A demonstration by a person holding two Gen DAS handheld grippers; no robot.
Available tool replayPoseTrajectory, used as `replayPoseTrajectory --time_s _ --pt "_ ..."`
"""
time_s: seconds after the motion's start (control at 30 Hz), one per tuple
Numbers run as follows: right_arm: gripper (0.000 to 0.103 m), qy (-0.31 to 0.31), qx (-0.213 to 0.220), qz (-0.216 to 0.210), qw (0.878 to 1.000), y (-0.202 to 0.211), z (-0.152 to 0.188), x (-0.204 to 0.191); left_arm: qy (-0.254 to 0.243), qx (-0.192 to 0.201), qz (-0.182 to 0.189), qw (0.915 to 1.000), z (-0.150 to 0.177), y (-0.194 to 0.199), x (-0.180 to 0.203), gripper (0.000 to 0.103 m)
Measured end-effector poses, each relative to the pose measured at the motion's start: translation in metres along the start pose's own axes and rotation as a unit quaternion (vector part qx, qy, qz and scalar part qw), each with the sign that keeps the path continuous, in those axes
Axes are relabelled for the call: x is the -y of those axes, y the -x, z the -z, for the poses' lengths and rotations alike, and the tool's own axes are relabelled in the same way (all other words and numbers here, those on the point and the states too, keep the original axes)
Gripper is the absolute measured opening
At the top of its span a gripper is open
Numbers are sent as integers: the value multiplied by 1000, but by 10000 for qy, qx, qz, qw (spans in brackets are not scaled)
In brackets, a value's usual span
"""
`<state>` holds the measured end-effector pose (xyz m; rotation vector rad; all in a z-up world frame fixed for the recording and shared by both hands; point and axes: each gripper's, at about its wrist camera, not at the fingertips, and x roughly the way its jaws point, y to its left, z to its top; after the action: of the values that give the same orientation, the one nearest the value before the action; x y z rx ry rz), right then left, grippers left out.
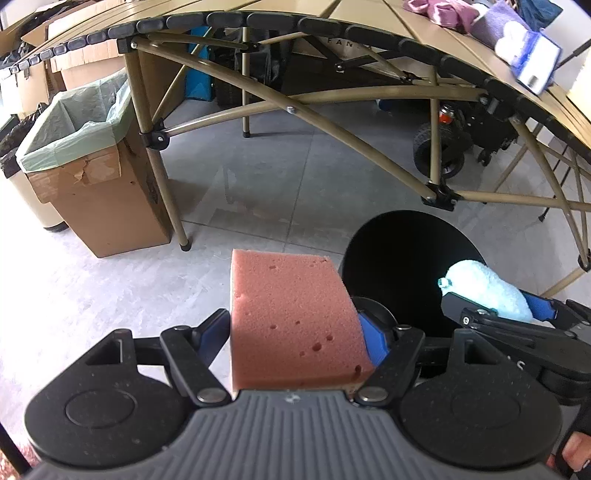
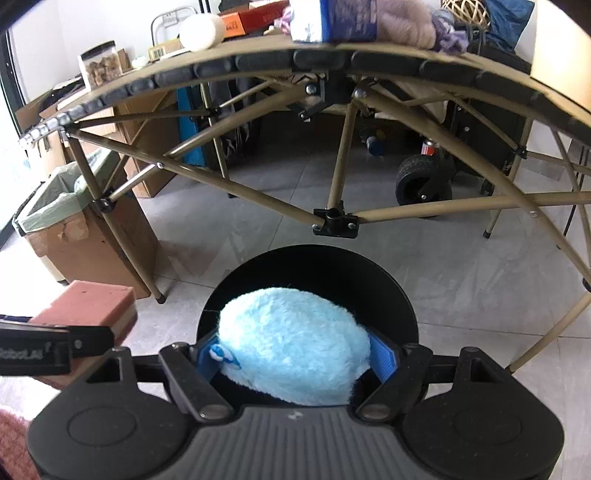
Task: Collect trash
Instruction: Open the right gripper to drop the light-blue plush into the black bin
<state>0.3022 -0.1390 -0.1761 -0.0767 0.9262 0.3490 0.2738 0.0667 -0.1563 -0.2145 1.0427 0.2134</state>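
Carrying is the step in hand, as I judge it: both my tongs are loaded and the black round bin is close.

From my left wrist view, my left gripper [image 1: 295,332] is clamped on a pink sponge block [image 1: 291,321], its blue pads [image 1: 373,339] pressing the block's two sides. The sponge hangs over grey floor tiles [image 1: 258,184], just left of the bin's [image 1: 399,251] rim, not yet above its mouth. My right gripper [image 1: 491,306] shows at the right edge of this view, holding a pale blue plush toy [image 1: 484,288] over the bin's right side. Further off, a cardboard box [image 1: 103,206] lined with a green bag [image 1: 70,125] stands by the left corner leg of the folding table [image 1: 369,26]. My fingertip [image 1: 572,454] shows at the lower right corner.

From my right wrist view, my right gripper [image 2: 295,354] is closed on the plush toy [image 2: 295,347], which fills the gap between the pads and hangs right above the bin's [image 2: 314,273] dark opening. The sponge [image 2: 92,306] and my left gripper [image 2: 55,343] sit at the left edge, beside the bin's rim and outside it. The lined box [image 2: 92,236] stands beyond, under the table's [image 2: 258,62] left edge.

Next, I reckon, the right tongs need only part to drop the toy. The left must shift toward the bin's mouth first, else the sponge would land on the tiles. The plush may snag on a pad.
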Motion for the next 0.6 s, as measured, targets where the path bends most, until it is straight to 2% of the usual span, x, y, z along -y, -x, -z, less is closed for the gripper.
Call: replayPoseTrajectory --time_s 0.4,0.6 --pt "78 -321 -397 -31 9987 -51 -15 1 205 -80 -204 9995 -21 -25 -10 75" --pt "78 -437 -764 -28 9961 -75 -15 4 259 -159 -261 9992 -22 -31 -15 75"
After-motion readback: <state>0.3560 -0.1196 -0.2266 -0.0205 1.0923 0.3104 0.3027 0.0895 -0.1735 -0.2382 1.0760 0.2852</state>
